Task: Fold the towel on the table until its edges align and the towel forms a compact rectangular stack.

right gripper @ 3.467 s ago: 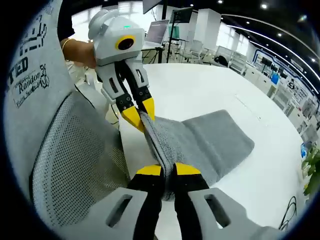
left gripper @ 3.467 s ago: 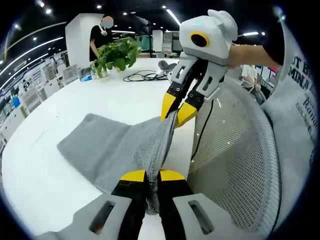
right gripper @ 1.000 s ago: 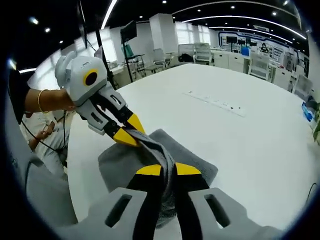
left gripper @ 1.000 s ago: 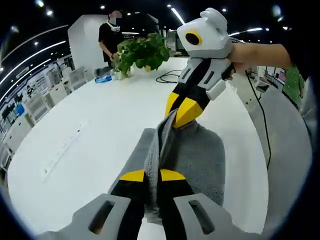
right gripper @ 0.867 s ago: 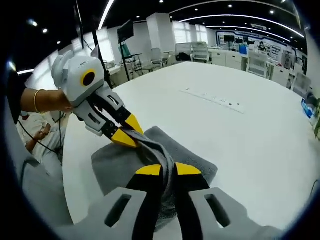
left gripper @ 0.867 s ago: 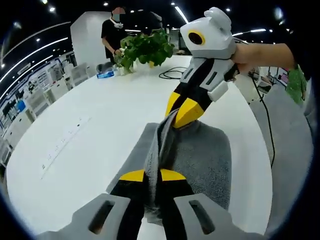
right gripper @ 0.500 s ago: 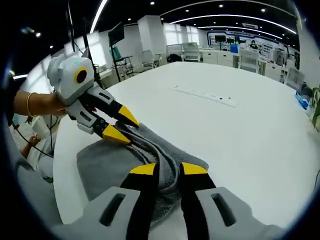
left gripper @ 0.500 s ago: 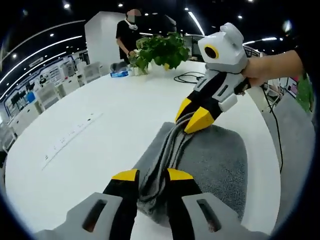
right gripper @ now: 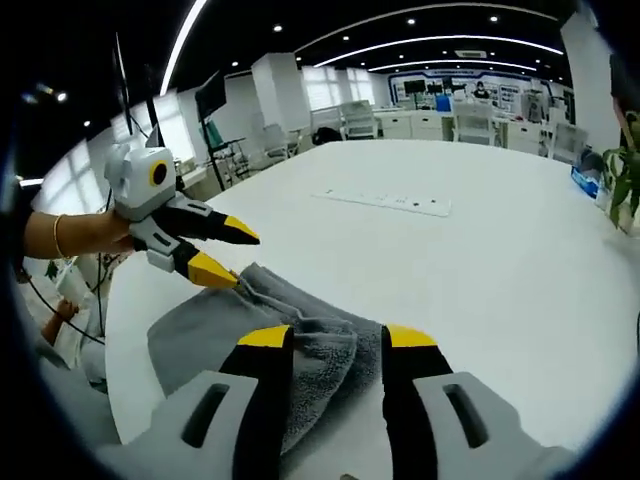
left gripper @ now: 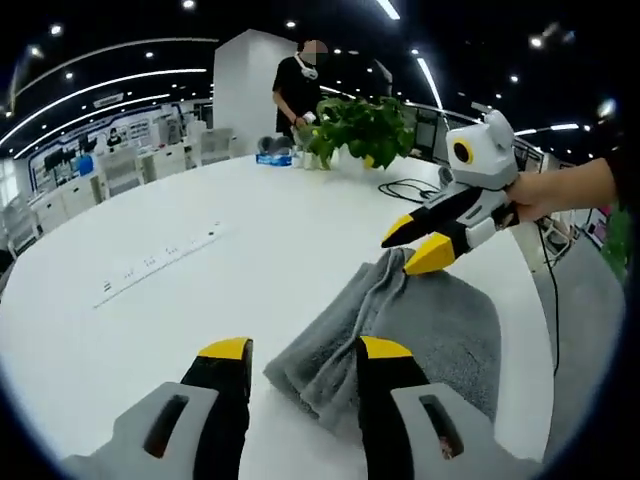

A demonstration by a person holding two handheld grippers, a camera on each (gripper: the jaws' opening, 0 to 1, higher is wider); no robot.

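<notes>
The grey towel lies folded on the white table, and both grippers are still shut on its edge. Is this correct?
Not quite. The towel lies folded on the table, but both grippers are open and off it: the left gripper view shows the left gripper and the right gripper with jaws apart.

A large white table is seen, with a rounded edge. A grey towel, folded over itself with a rumpled ridge along one side, is laid near the table's edge. A long white power strip is set flat on the bare surface, well apart from the towel. Towards the far side, a leafy green plant is stood on the table, a black cable is coiled beside it, and a small blue item is placed nearby
</notes>
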